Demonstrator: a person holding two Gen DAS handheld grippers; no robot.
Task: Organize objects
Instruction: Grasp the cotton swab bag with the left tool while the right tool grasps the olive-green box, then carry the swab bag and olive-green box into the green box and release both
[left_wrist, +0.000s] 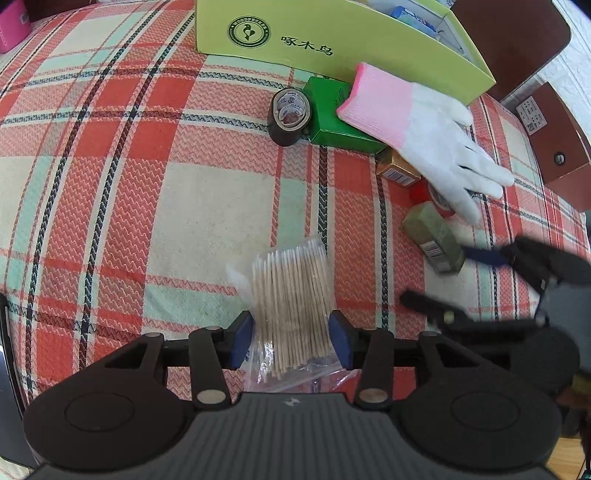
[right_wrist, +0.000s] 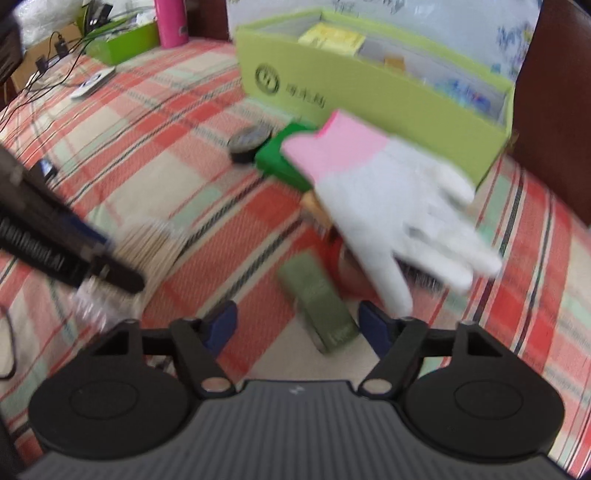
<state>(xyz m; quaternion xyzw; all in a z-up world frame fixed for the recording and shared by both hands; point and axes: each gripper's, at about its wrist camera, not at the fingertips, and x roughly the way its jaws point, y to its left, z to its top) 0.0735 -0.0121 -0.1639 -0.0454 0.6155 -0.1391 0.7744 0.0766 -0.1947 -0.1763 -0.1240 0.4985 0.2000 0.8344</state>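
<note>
The left tongs (left_wrist: 291, 338) stand parted around a clear bag of cotton swabs (left_wrist: 290, 306), pads not pressing it. Only the right wrist view shows the right tongs (right_wrist: 297, 325) wide, straddling an olive box (right_wrist: 319, 306) on the plaid tabletop (left_wrist: 110, 166); a glove (right_wrist: 388, 206) lies just beyond.

Taking the lime-green box (left_wrist: 332, 40) as landmark: the plaid cloth (left_wrist: 129, 166) in front of its left half lies bare and wide, room for a gripper to pass. Against its front wall sit a tape roll (left_wrist: 290, 116) and a dark green carton (left_wrist: 340, 114). A white-and-pink glove (left_wrist: 424, 133) drapes from that carton over small boxes, crowding the ground before the box's right end. An olive packet (right_wrist: 319, 306) lies nearer still, beside the glove's fingertips.
</note>
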